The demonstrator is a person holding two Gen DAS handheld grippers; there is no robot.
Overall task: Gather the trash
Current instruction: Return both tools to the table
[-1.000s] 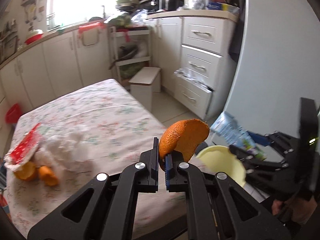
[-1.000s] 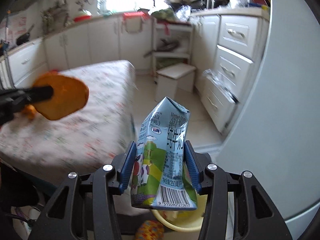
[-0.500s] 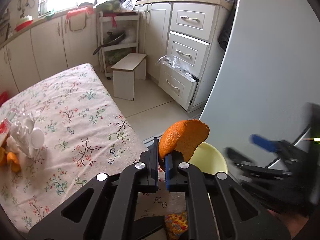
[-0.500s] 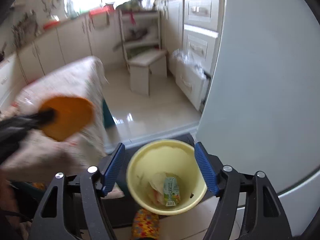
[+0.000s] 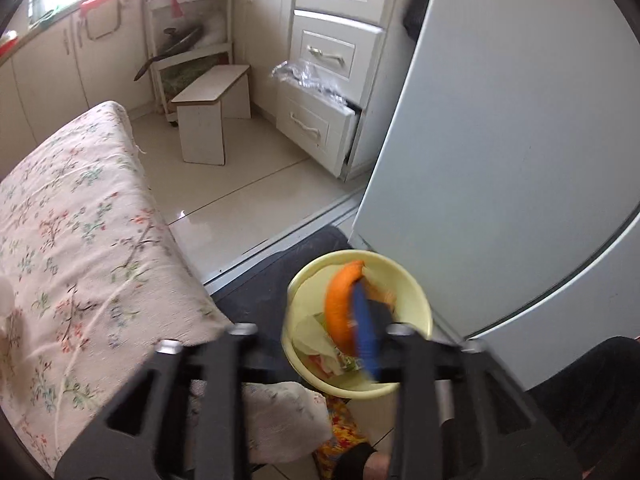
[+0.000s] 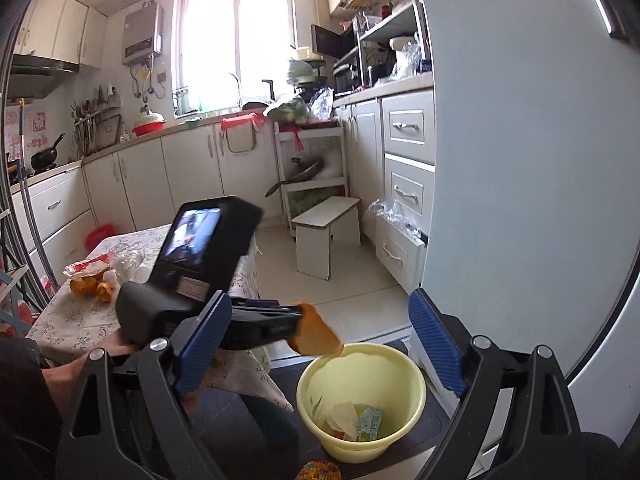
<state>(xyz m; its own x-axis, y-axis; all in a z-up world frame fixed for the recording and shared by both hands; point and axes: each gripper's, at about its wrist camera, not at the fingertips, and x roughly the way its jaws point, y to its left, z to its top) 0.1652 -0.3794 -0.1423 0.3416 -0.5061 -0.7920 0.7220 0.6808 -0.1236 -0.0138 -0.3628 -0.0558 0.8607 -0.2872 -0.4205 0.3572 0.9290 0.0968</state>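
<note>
The yellow bin (image 6: 362, 402) sits on the floor at the lower centre of the right wrist view, tucked between the corner of the cloth-covered table (image 5: 76, 240) and the pale fridge door (image 5: 520, 140), so anything picked off the table can be dropped straight down into it. A milk carton (image 6: 370, 428) and some crumpled wrappers already lie at its bottom.

The left gripper (image 5: 306, 332) fills the lower middle of its own view, tilted down over the bin's mouth. Its jaws have just been opening and now stand partly apart. The orange peel (image 5: 340, 308) sits against the blue pad on the right-hand finger, blurred, right above the bin; I judge it is being let go, though whether it still clings to the pad I cannot tell. In the right wrist view the peel (image 6: 316, 332) hangs at the tip of that gripper, just over the bin's rim.

The right gripper (image 6: 320, 348) has its jaws spread wide, having just been opening, with nothing between them.

More peel and wrappers (image 6: 90, 276) wait on the table at the left of the right wrist view.
</note>
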